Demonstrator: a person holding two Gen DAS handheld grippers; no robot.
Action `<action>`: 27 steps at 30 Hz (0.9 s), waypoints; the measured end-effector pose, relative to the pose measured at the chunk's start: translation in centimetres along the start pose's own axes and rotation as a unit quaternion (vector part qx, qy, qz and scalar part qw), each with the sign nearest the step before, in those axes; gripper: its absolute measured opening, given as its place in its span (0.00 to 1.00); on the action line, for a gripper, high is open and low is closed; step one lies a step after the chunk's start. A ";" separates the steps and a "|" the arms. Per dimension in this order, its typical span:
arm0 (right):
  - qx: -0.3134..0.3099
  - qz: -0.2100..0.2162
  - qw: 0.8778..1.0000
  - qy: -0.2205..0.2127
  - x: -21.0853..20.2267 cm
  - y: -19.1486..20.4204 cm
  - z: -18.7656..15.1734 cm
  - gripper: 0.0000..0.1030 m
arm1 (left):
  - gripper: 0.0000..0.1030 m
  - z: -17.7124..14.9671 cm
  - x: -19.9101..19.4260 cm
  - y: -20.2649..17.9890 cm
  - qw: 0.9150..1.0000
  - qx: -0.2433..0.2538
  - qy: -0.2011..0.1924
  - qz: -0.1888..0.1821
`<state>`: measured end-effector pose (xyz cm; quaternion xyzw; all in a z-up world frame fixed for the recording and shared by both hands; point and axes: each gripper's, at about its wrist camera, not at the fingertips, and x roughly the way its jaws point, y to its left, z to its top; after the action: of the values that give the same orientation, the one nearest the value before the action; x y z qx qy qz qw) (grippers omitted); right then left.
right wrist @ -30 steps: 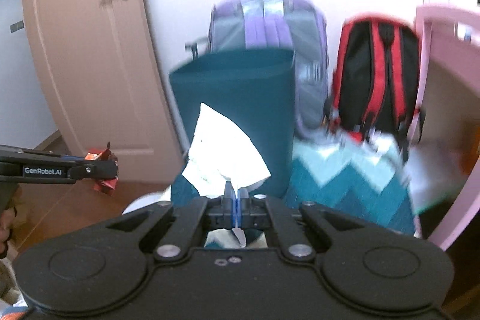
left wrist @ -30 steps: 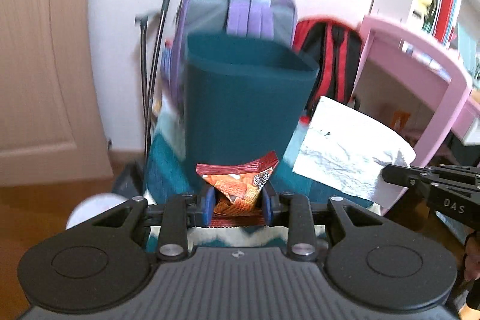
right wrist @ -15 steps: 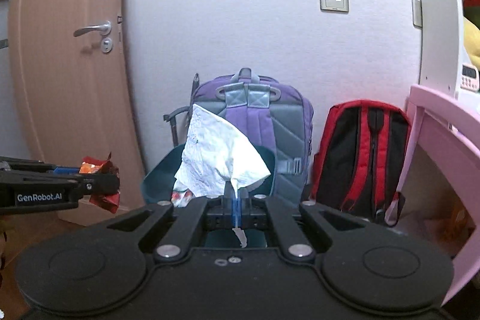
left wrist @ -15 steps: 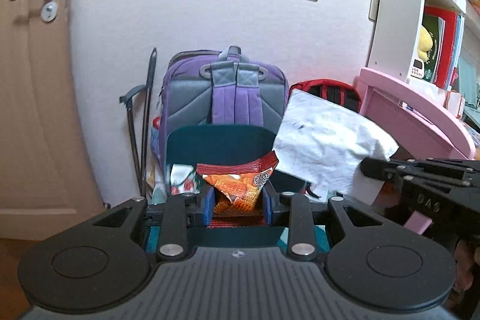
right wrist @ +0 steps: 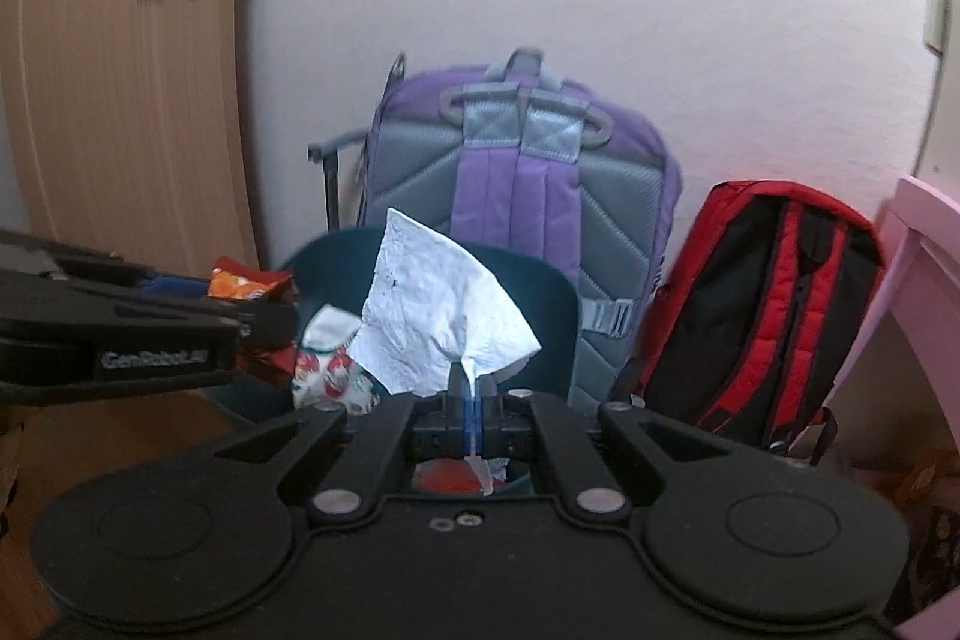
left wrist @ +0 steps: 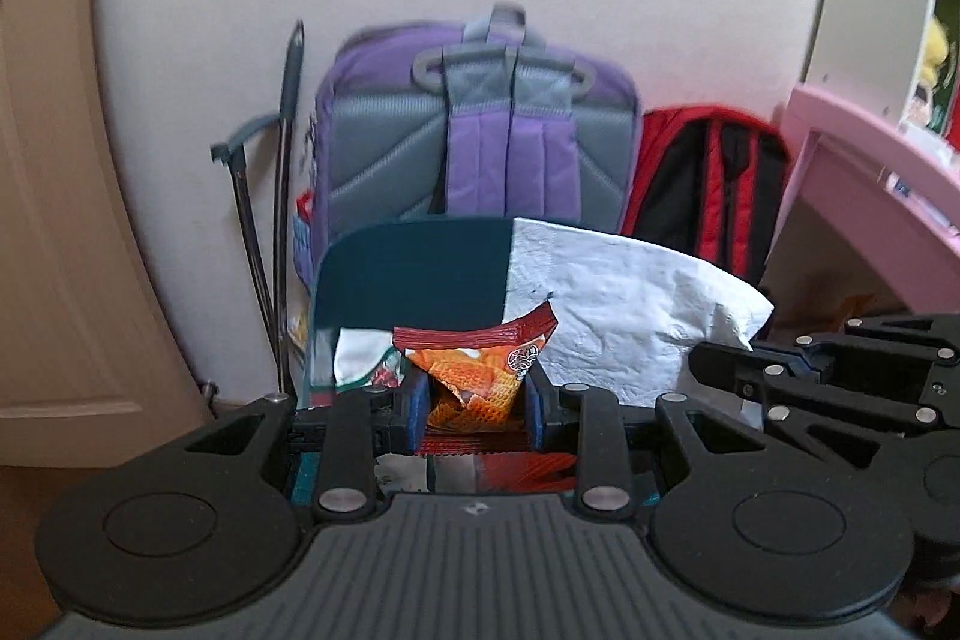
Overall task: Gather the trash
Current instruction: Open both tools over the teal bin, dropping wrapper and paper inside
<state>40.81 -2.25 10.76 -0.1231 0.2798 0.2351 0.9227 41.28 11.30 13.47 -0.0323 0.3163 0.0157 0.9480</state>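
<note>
Both pieces of trash held over the bin; drop step in hand.

The left gripper (left wrist: 479, 403) jaws are clenched on a crumpled orange-and-red snack wrapper (left wrist: 480, 376); the right gripper (right wrist: 472, 409) jaws are pinched tight on a corner of a creased white tissue (right wrist: 438, 316), which stands up limp and fan-shaped above them. Both items are seen at the open mouth of the dark teal bin (right wrist: 540, 280), where printed wrappers (right wrist: 330, 370) are already lying. Behind the bin, a purple backpack (right wrist: 516, 172) and a red backpack (right wrist: 768, 298) are leaned on the wall. Judged next: each piece is to be brought well inside the rim, then the jaws released; the light tissue may cling or drift.
</note>
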 end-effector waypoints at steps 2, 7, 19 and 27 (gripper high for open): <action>-0.011 -0.001 1.000 0.016 1.5 0.3 -0.1 0.01 | 0.29 0.0 1.5 0.2 1.000 0.001 0.013 0.003; -0.025 0.000 0.999 0.040 4.1 0.2 -0.4 0.02 | 0.29 -0.1 4.8 0.8 0.999 -0.001 0.049 0.005; -0.025 0.012 0.998 0.060 6.5 -0.4 -1.0 0.16 | 0.38 -0.9 7.7 0.9 0.997 0.003 0.081 0.007; 0.007 0.012 0.999 0.038 5.0 -1.4 -1.0 0.28 | 0.68 -0.7 6.1 0.3 0.998 -0.005 0.056 0.014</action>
<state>44.66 -1.99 7.21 -0.1222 0.3174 0.2390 0.9095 45.72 11.65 9.18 -0.0336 0.3695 0.0286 0.9282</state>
